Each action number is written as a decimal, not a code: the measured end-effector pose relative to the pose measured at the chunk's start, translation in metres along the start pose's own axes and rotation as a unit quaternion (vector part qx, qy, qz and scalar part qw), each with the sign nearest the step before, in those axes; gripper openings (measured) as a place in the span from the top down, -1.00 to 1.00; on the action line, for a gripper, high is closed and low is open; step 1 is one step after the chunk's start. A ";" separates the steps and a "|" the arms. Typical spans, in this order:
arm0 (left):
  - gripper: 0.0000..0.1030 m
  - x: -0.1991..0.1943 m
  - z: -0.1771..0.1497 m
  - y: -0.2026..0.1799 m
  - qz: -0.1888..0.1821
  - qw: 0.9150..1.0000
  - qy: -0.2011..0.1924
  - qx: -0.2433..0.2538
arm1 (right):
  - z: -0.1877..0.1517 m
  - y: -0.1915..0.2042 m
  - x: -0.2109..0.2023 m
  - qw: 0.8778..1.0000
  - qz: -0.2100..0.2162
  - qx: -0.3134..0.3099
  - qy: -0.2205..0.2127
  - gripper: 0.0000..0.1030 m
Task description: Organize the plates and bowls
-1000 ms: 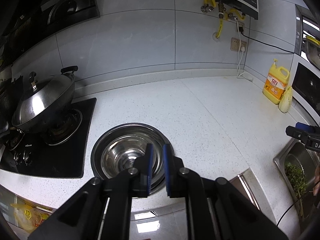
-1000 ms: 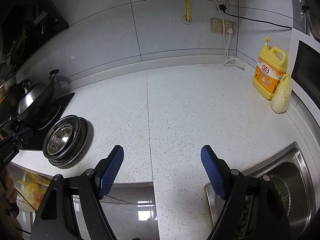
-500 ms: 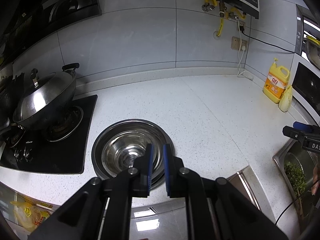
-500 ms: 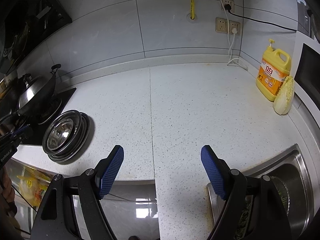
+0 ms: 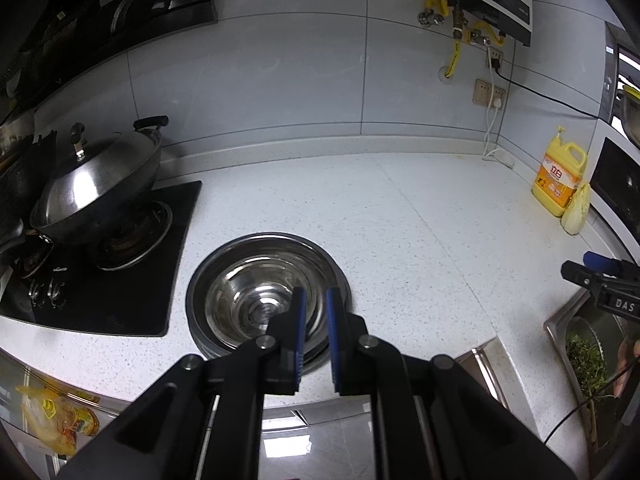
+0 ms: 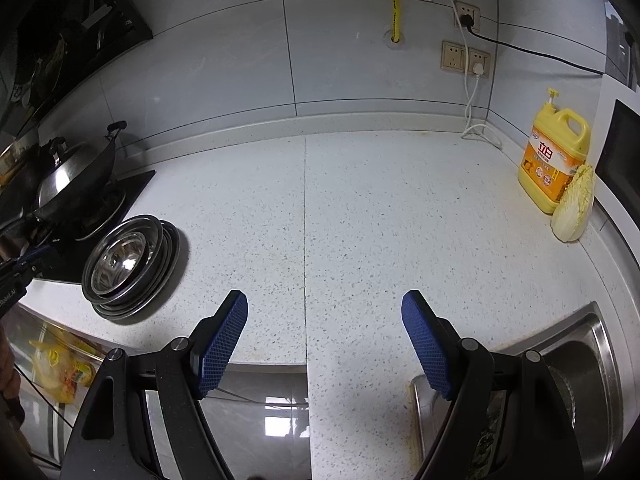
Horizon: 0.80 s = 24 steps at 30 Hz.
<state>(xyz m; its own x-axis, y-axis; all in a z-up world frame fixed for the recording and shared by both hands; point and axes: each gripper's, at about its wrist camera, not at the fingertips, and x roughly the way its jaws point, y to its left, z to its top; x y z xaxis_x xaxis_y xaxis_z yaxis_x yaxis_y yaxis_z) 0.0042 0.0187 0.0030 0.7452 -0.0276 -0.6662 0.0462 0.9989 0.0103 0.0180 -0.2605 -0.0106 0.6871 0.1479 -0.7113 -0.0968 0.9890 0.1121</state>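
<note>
A stack of nested steel bowls and plates [image 5: 248, 280] sits on the speckled white counter just right of the hob; the right wrist view shows the same stack [image 6: 120, 264] at the far left. My left gripper [image 5: 314, 296] hovers over the stack's near rim, its blue pads almost together with nothing between them. My right gripper [image 6: 324, 308] stands open and holds nothing, above the counter's front edge near the sink. Its tip [image 5: 596, 272] shows at the right edge of the left wrist view.
A lidded wok [image 5: 96, 188] sits on the black gas hob [image 5: 120, 296] at the left. A yellow detergent bottle [image 6: 554, 160] and a cabbage [image 6: 574, 204] stand at the back right. The steel sink [image 6: 592, 364] with greens lies at the right front.
</note>
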 end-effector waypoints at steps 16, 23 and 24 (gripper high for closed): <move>0.81 -0.008 -0.008 0.002 -0.013 1.000 -0.004 0.023 | -0.003 0.020 -0.005 1.000 -0.018 0.004 -0.007 -0.46; 0.80 -0.008 -0.004 -0.008 -0.019 1.000 -0.004 0.011 | -0.001 0.018 -0.012 1.000 -0.012 -0.008 -0.010 -0.46; 0.80 -0.007 -0.003 -0.010 -0.021 1.000 -0.004 0.010 | 0.000 0.016 -0.013 1.000 -0.013 -0.007 -0.010 -0.46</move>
<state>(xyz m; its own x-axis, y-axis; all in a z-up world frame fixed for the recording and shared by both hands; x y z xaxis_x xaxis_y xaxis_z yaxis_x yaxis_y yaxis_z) -0.0032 0.0090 0.0056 0.7483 -0.0696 -0.6597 0.0905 0.9959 -0.0024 0.0074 -0.2463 0.0001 0.7042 0.1221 -0.6994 -0.0890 0.9925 0.0836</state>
